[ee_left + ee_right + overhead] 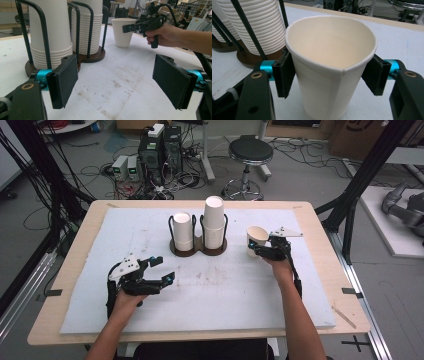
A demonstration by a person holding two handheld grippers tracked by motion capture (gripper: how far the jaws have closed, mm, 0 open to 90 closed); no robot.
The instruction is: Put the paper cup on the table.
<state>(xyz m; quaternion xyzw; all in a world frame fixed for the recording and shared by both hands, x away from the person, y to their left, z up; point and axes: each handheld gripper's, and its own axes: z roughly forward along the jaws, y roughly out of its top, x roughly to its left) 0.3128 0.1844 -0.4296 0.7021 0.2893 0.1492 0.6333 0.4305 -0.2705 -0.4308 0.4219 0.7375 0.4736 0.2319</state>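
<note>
Between right gripper point(329, 75) jaws, seemingly touching: cup point(329, 62)

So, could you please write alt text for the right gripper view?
A single paper cup stands upright and empty, gripped between the right claw pads. Behind it on the left, stacked cups sit in a wire holder.

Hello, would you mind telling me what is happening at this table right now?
A person holds a gripper in each hand. The right gripper has its jaws closed on a single paper cup, which looks upright on the white mat beside the cup holder. The left gripper waits open and empty nearer the person.
</note>
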